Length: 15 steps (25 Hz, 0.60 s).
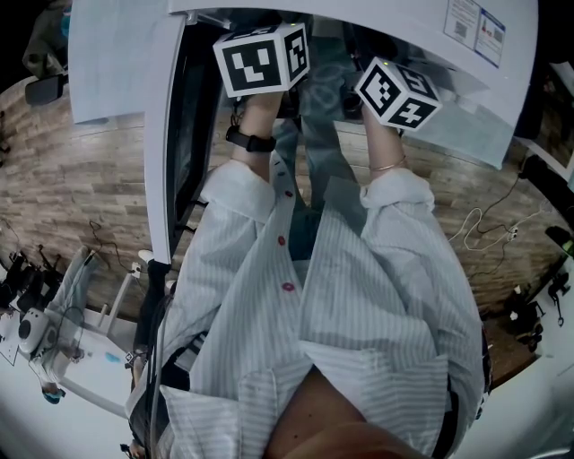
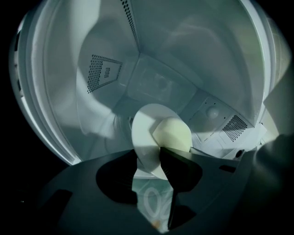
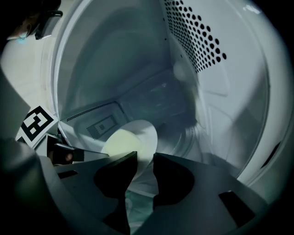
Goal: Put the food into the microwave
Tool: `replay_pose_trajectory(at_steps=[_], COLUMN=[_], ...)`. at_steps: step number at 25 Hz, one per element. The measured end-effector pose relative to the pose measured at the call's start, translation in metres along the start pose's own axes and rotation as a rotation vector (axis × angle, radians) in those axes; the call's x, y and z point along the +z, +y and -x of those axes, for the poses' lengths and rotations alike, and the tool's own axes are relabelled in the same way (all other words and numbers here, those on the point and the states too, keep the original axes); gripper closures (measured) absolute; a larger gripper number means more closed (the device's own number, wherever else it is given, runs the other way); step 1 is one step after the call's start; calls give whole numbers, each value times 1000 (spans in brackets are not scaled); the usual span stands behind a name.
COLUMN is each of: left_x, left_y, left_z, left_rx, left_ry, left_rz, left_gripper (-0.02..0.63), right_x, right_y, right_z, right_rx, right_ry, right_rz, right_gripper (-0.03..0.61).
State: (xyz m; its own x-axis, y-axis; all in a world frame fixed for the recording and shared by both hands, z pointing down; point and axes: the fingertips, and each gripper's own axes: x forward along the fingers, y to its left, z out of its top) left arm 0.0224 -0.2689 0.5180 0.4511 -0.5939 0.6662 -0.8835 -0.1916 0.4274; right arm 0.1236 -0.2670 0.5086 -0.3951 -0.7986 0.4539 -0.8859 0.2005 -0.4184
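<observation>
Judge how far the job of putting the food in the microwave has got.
Done: door open, plate with pale food inside the microwave. In hand: left gripper and right gripper, jaws apart, straddle the plate's rim. Left: pull both out, probably shut the door.

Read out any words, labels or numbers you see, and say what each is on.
No text is readable.
The sticker on the microwave top: print too small to read.
The left marker cube and the right marker cube: black-and-white square patterns only, no letters.
</observation>
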Motion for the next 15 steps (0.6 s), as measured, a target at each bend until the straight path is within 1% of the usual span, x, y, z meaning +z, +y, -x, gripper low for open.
replay_pose_trajectory(at_steps=[8,10,12,13,15], left_x=[2,2,3,3,5], left_y=[3,5,6,5,4], left_z=[-4,-5,-8,-9,-10], left_rx=[50,73,105,116,120], left_ry=[-33,-37,-39,-44,-57], left_rz=[-74,-107,-156,-176,-186], left_gripper=[442,436,428,416,416], right_x=[1,0,1,1,1], right_y=[0,1,1,0,-1], right_z=[-5,-5,-6,-6,-7], right_rx=[-34,-46,-52,-54,-59], right_ry=[0,2,-1,-3,-4], right_rz=[80,106,127,130,131], right_gripper=[460,458,456,447,445])
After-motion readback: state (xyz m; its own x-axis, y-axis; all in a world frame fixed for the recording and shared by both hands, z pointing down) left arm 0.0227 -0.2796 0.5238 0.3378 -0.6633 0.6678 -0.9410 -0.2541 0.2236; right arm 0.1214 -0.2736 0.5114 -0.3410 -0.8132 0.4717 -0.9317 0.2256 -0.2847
